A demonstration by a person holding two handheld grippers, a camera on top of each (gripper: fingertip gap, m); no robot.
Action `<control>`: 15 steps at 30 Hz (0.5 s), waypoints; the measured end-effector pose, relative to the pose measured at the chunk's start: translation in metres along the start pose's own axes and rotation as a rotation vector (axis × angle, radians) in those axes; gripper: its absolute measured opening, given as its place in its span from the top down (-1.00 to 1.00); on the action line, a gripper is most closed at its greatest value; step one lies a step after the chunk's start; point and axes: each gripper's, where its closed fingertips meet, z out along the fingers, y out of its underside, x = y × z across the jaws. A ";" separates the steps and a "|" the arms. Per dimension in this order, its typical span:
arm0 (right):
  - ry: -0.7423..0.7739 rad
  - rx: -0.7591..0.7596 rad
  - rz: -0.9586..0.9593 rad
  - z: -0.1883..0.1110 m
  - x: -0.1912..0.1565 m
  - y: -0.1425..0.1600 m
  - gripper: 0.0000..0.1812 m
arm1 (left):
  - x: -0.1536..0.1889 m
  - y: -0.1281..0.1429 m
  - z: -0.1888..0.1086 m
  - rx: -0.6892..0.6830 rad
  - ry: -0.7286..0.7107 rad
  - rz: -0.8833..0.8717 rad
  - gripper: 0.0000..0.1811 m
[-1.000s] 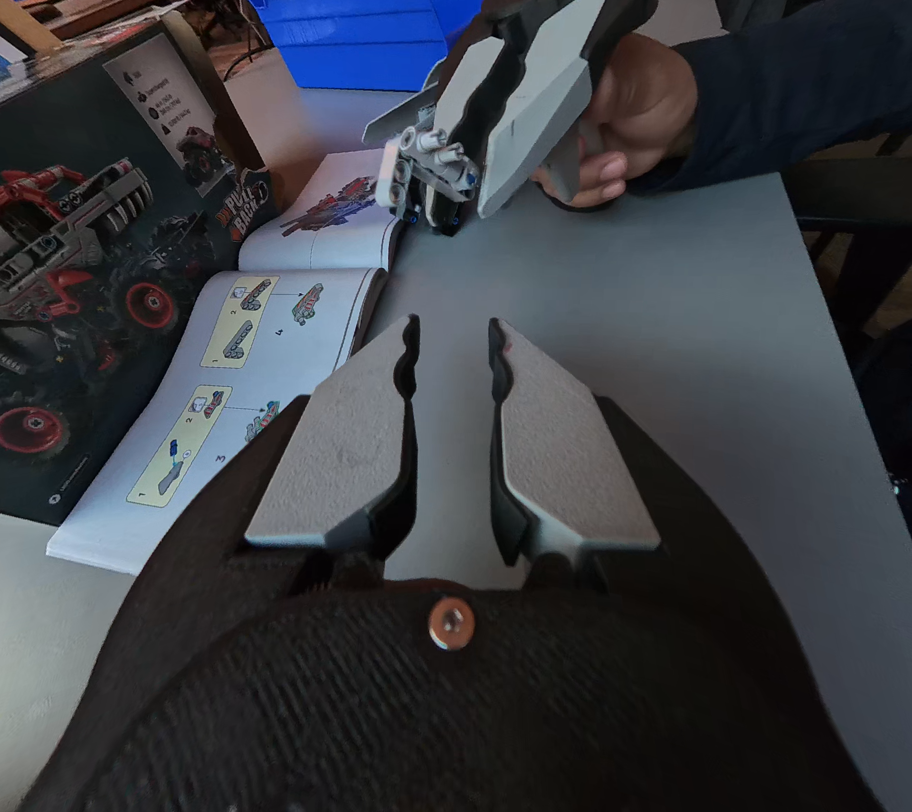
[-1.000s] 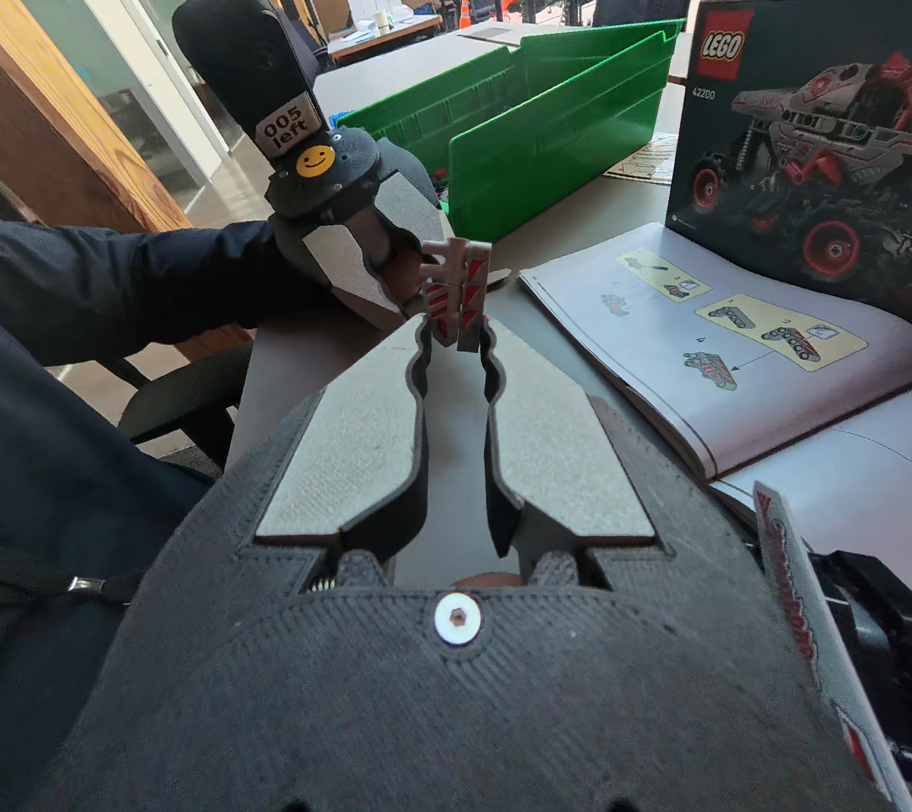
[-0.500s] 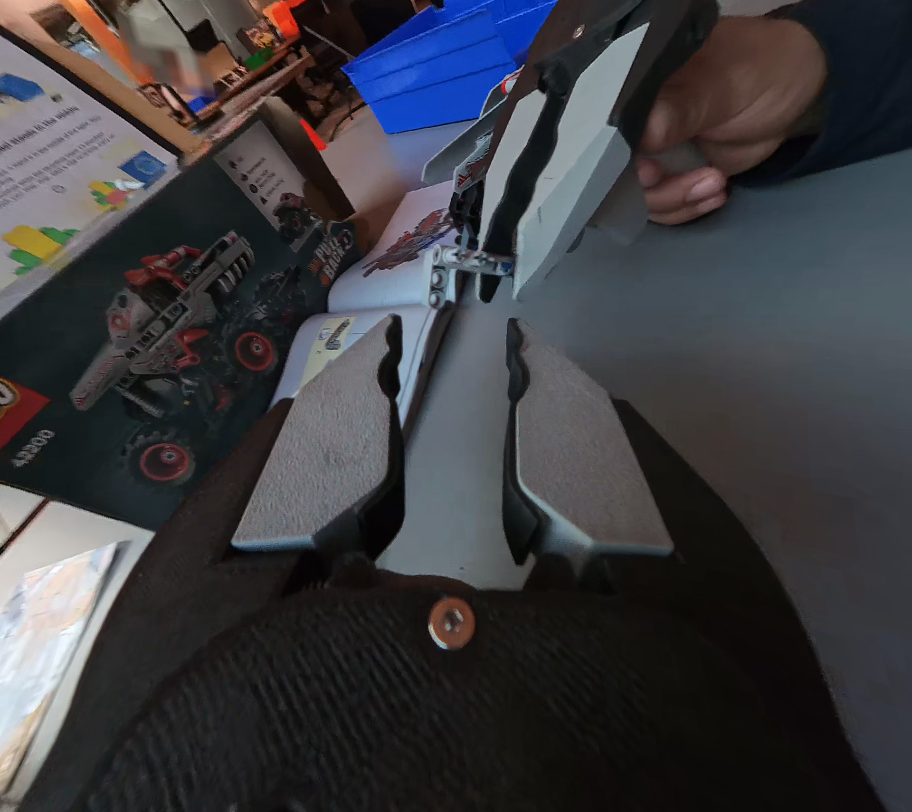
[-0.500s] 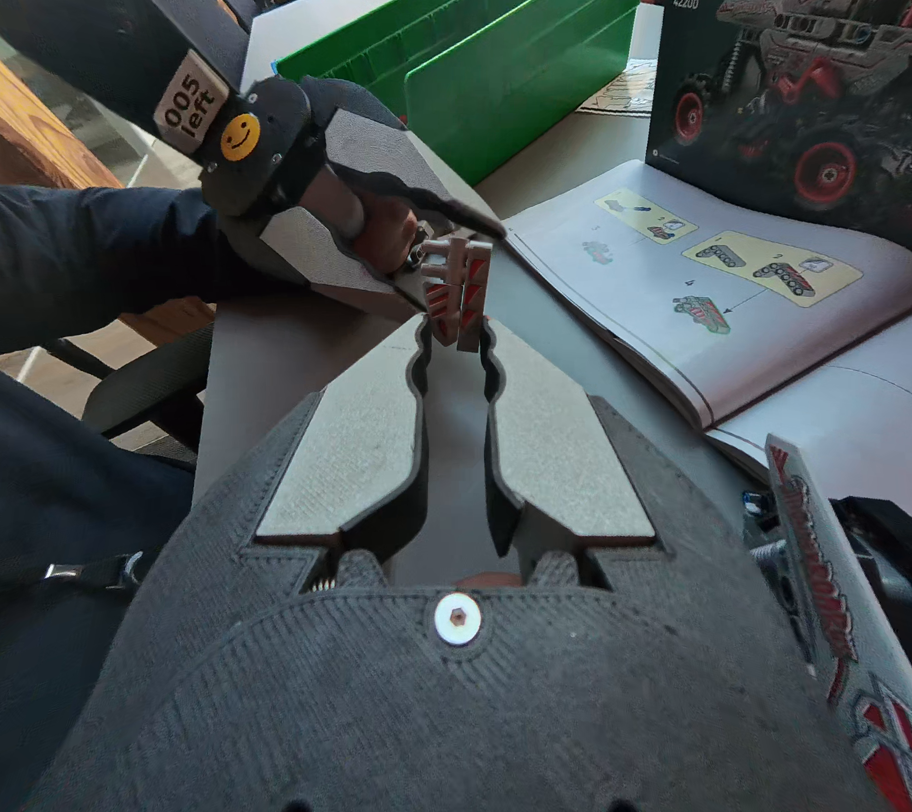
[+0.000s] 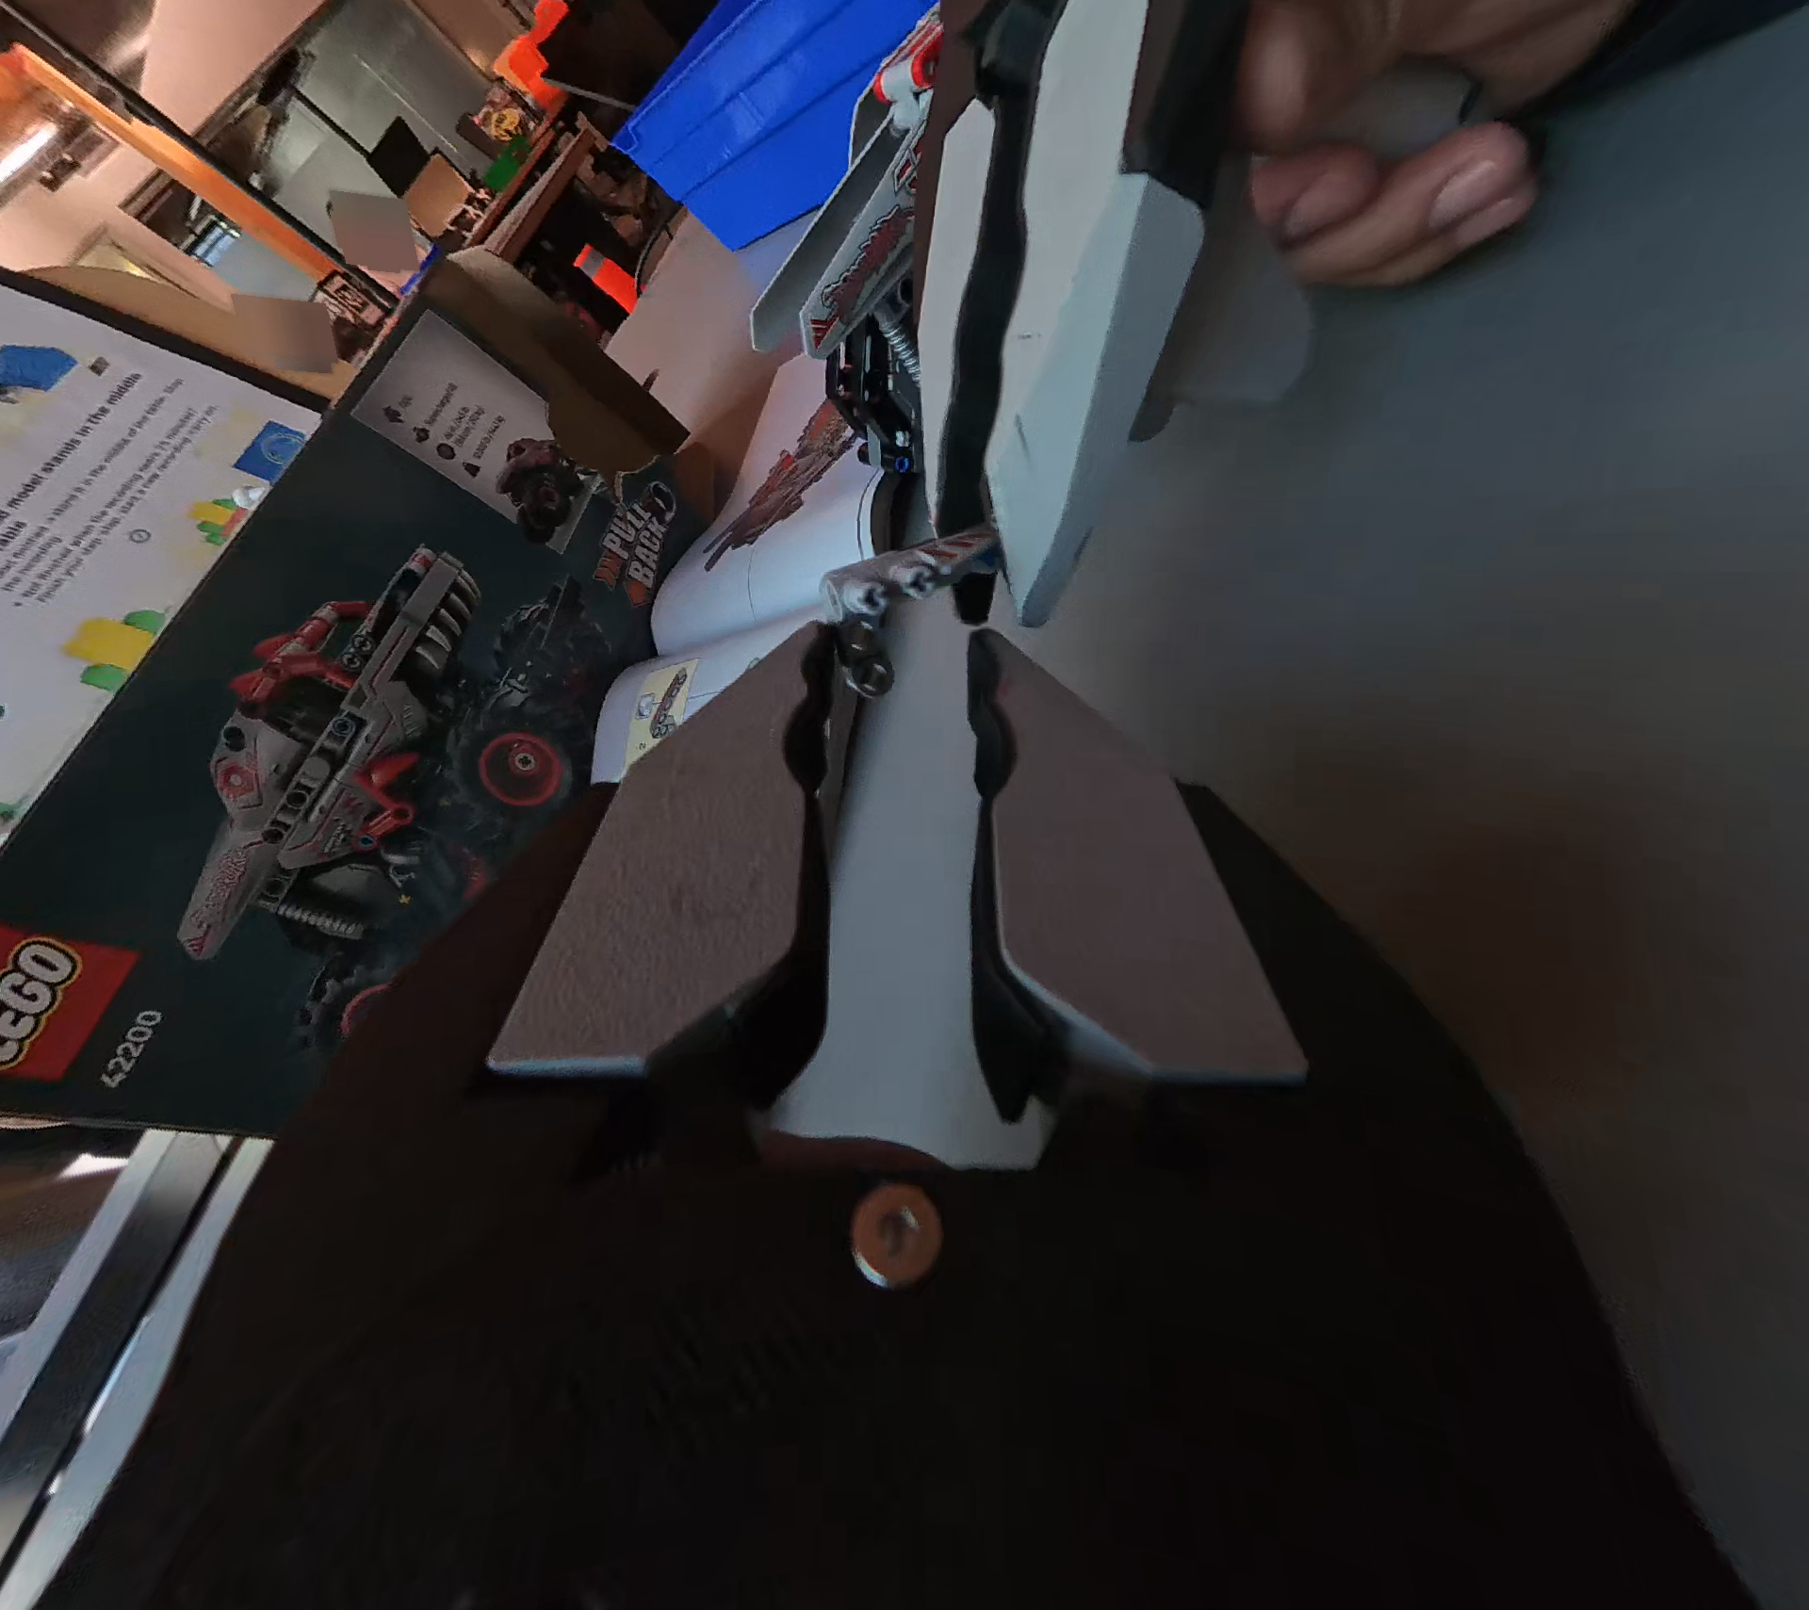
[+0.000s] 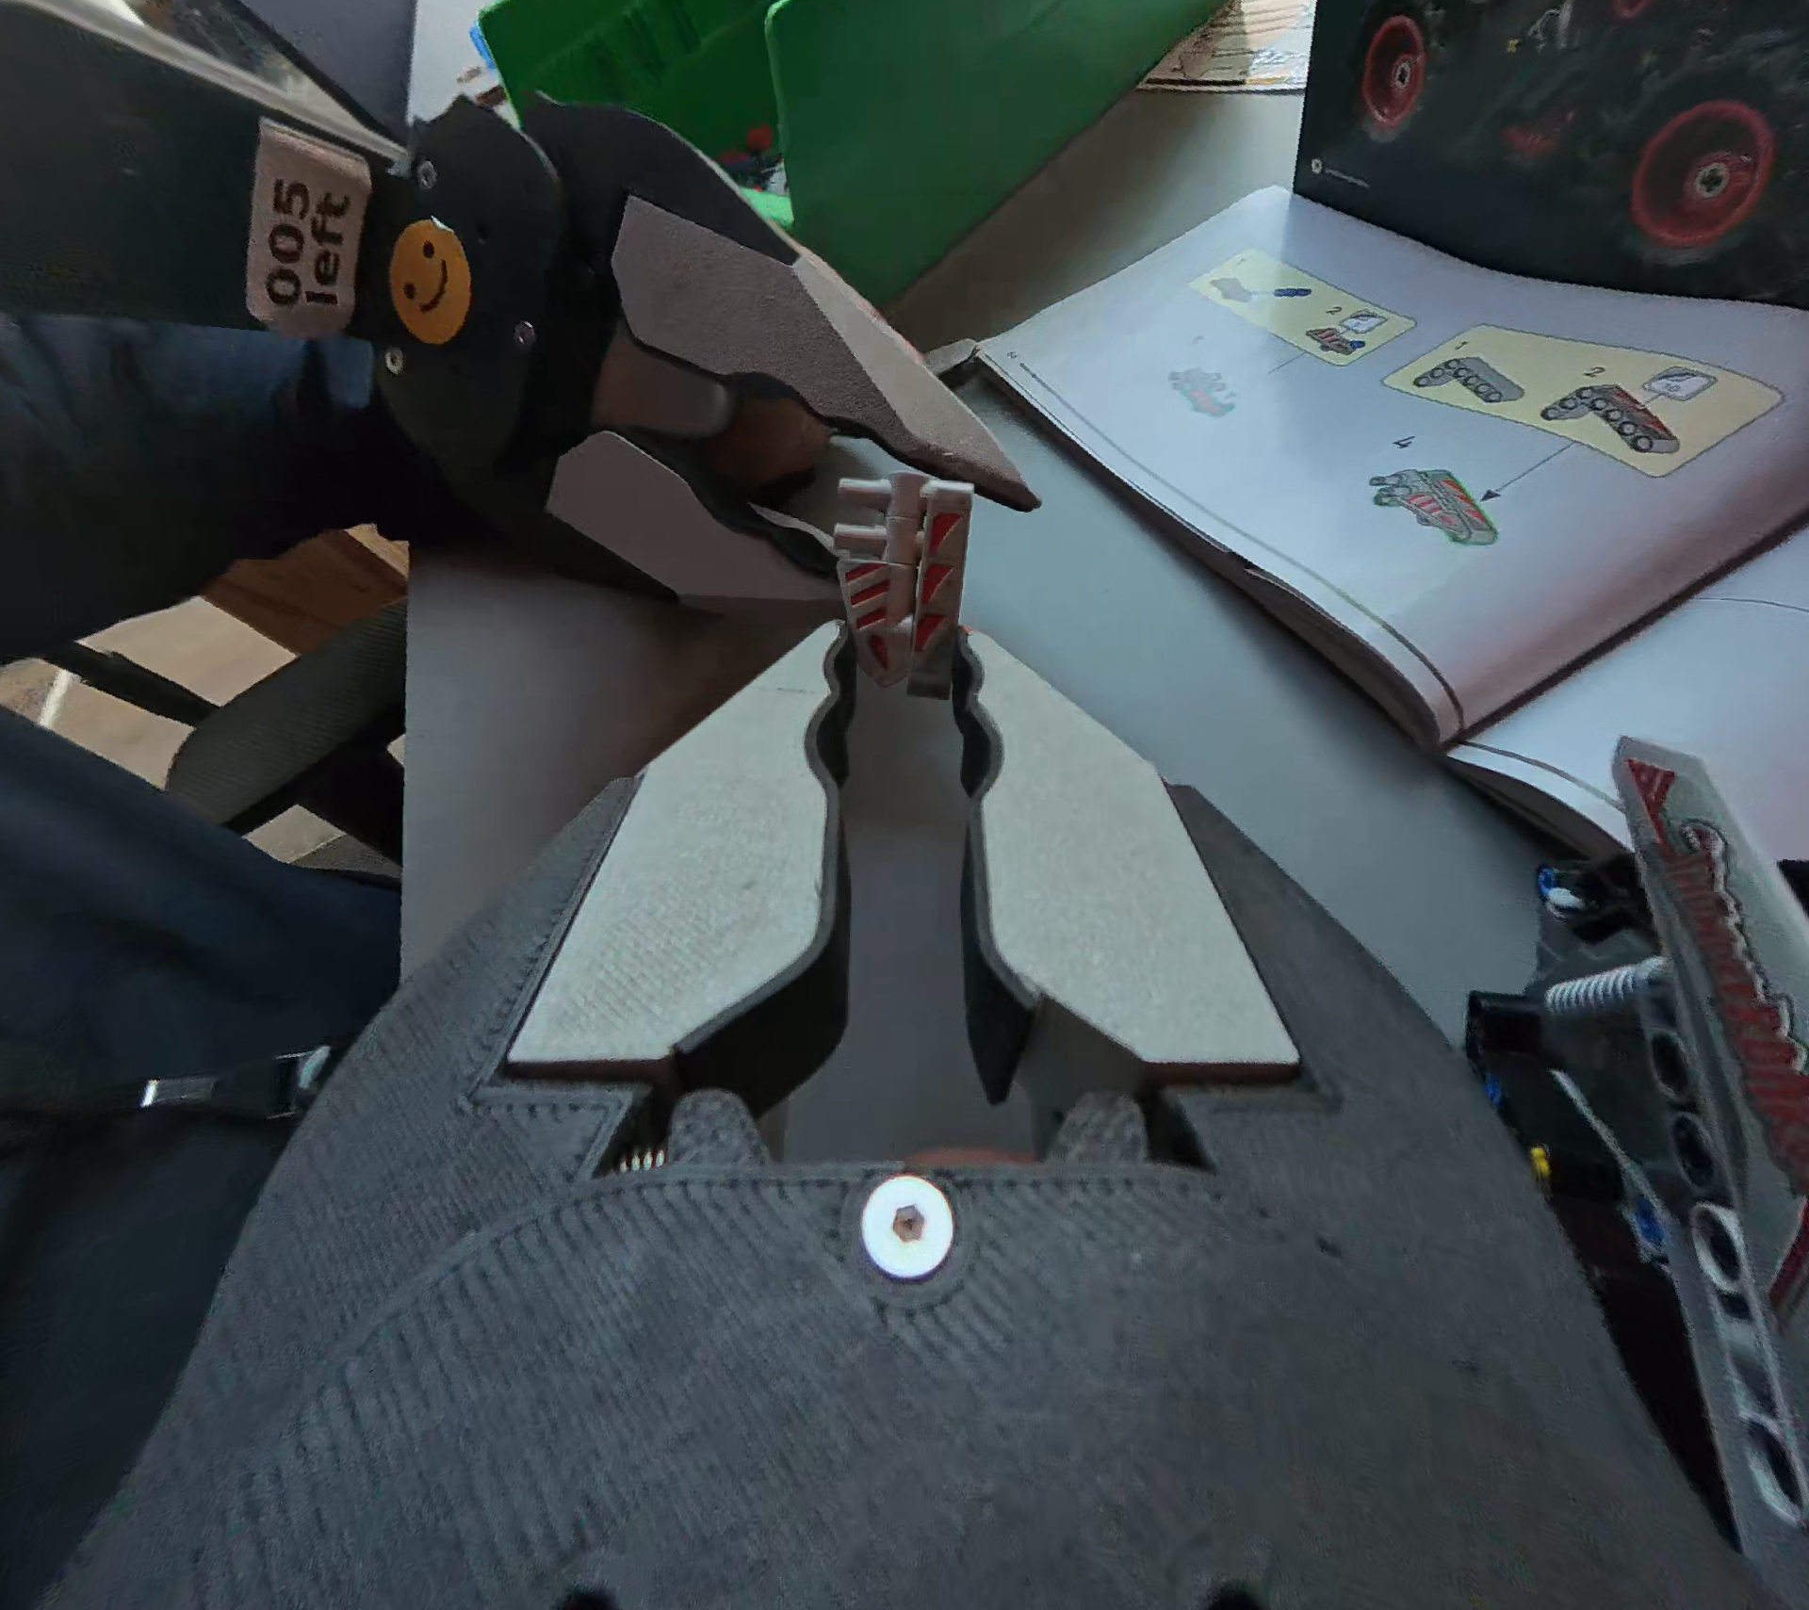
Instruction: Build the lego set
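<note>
My right gripper [image 6: 901, 663] is shut on a small grey lego assembly with red stripes [image 6: 901, 584] and holds it upright above the grey table [image 6: 1126, 682]. My left gripper [image 5: 901, 653] is open and rolled on its side. Its fingers straddle the pin end of that assembly [image 5: 910, 574], with a gap still showing on one side. In the right wrist view the left gripper [image 6: 920, 550] comes in from the left, one finger above the piece and one below. The right gripper [image 5: 1003, 594] fills the top of the left wrist view, held by a hand.
The partly built truck body with a grey stickered panel [image 6: 1713, 1074] lies at the right, also in the left wrist view [image 5: 871, 271]. An open instruction booklet [image 6: 1370, 467] lies before the lego box [image 6: 1566, 46]. A green bin [image 6: 979, 46] and a blue bin [image 5: 812, 65] stand behind. My two grippers' fingertips are within a few centimetres of each other.
My left gripper has moved in to the right gripper and rolled over; its fingers now sit either side of the small assembly. The right gripper kept its hold.
</note>
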 end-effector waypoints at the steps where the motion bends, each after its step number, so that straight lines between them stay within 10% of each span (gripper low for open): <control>1: -0.014 0.005 0.010 0.000 -0.001 -0.001 0.82 | 0.001 0.000 -0.001 0.004 -0.004 0.011 0.71; 15: 0.027 -0.006 -0.161 -0.002 -0.009 -0.001 0.69 | -0.005 0.007 -0.006 -0.021 -0.006 -0.031 0.94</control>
